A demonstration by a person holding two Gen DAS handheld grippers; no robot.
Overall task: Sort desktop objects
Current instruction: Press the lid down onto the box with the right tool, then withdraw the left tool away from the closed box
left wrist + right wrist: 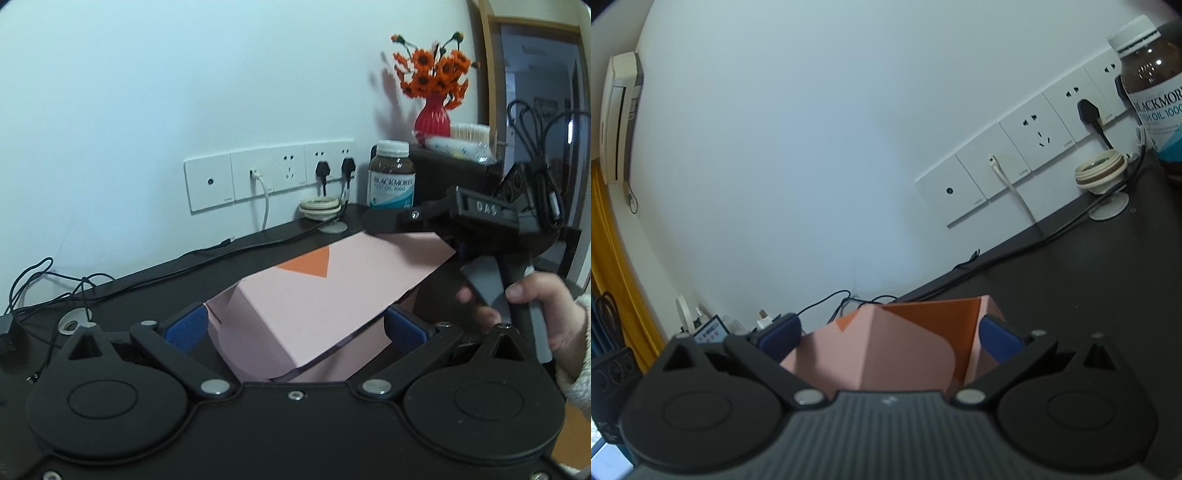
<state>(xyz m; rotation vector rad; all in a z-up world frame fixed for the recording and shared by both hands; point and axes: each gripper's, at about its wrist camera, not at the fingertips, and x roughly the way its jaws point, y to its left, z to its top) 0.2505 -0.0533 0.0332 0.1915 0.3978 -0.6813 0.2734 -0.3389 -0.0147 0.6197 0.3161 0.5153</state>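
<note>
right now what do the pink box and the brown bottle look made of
Pink box: likely thin matte cardboard, judging by its crisp folds and bent lid flap. Brown bottle: translucent amber, glossy, with a white cap; glass or plastic, the look doesn't settle it.

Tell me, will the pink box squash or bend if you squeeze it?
Probably yes. The pink box looks like thin folded cardboard, and its lid flap stands open, so it would likely flex. It seems hollow, so probably light.

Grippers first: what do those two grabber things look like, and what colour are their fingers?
Both are black plastic with round discs, silver screws and blue finger pads. The right gripper has a grey trigger handle, looped black cables and white letters "DAS". The hand wears a fluffy cream sleeve. The left gripper looks alike.
</note>
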